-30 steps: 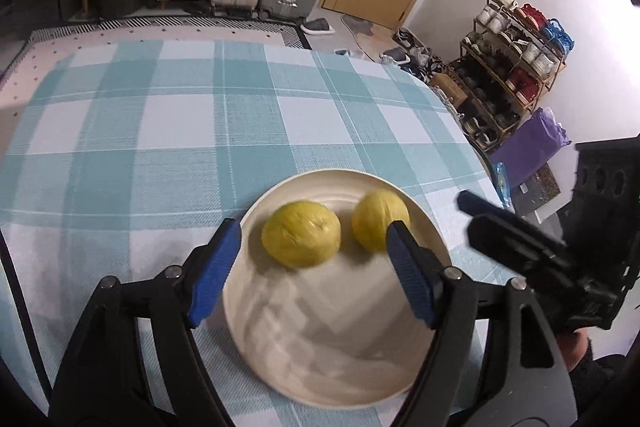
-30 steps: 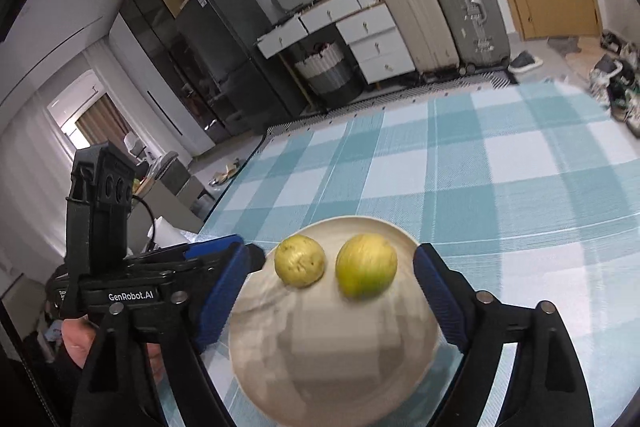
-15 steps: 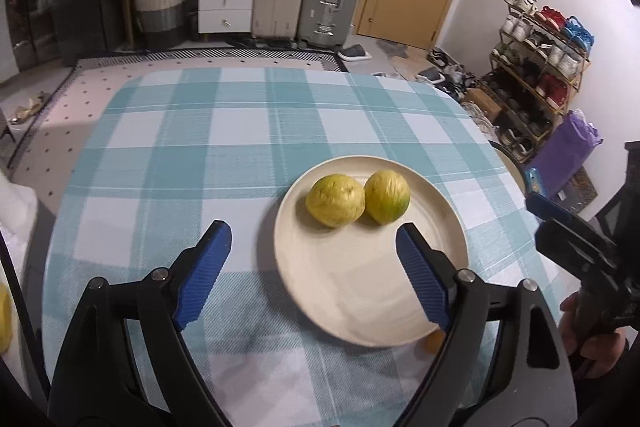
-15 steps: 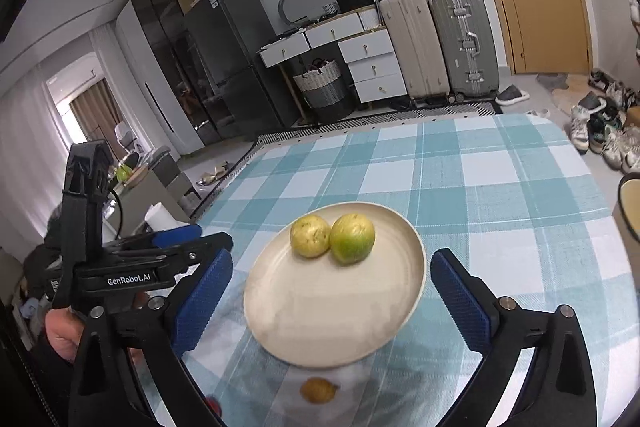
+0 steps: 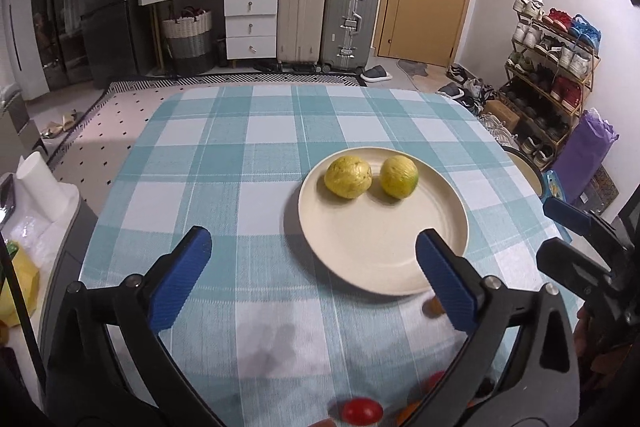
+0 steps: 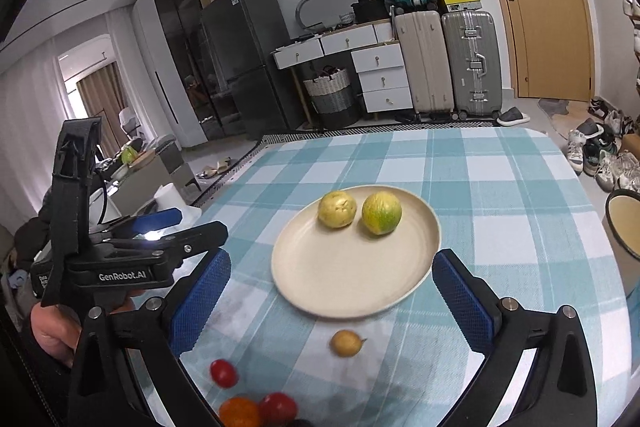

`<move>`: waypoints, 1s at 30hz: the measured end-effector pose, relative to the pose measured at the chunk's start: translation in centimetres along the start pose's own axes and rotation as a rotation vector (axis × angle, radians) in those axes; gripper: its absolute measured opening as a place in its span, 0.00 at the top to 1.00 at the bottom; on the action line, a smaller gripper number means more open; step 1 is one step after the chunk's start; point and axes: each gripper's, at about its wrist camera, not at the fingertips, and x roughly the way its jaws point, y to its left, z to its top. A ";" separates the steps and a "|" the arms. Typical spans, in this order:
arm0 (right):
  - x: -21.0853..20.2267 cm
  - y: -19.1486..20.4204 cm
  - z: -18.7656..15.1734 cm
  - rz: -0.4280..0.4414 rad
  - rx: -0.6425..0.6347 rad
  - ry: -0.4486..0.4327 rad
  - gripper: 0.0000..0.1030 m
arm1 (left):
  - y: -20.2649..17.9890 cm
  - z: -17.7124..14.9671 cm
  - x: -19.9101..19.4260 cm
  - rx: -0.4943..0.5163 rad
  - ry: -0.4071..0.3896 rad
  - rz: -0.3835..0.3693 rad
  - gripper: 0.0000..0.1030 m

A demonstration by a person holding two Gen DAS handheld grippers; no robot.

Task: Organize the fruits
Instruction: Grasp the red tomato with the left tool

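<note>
From the left wrist, the left gripper (image 5: pixel 312 267) is held wide apart and empty, the plate (image 5: pixel 360 259) at two o'clock with two yellow-green fruits (image 5: pixel 347 176) at its far rim. From the right wrist, the right gripper (image 6: pixel 332 295) is likewise spread and empty; a small yellow fruit (image 6: pixel 346 343) lies at six o'clock of the plate, cherry tomatoes (image 6: pixel 224 373) nearer still. A centred, gentle pinch is probably best advised.

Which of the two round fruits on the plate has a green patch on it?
The one on the right as the right wrist camera sees it: yellow with a green patch. Its neighbour on the cream plate is plain yellow.
</note>
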 end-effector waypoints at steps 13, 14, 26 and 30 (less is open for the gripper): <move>-3.5 2.4 -3.5 -0.016 -0.016 -0.017 0.00 | -0.1 -5.3 -2.4 -0.013 0.039 0.001 0.01; -3.7 2.5 -3.8 -0.019 -0.014 -0.015 0.00 | -0.1 -5.8 -2.5 -0.013 0.044 -0.002 0.01; -4.0 2.5 -6.4 -0.013 0.020 0.031 0.00 | 0.6 -10.5 -1.3 -0.021 0.129 -0.036 0.01; -3.8 2.3 -7.0 -0.013 0.031 0.045 0.00 | 0.3 -11.4 -0.8 -0.012 0.150 -0.048 0.01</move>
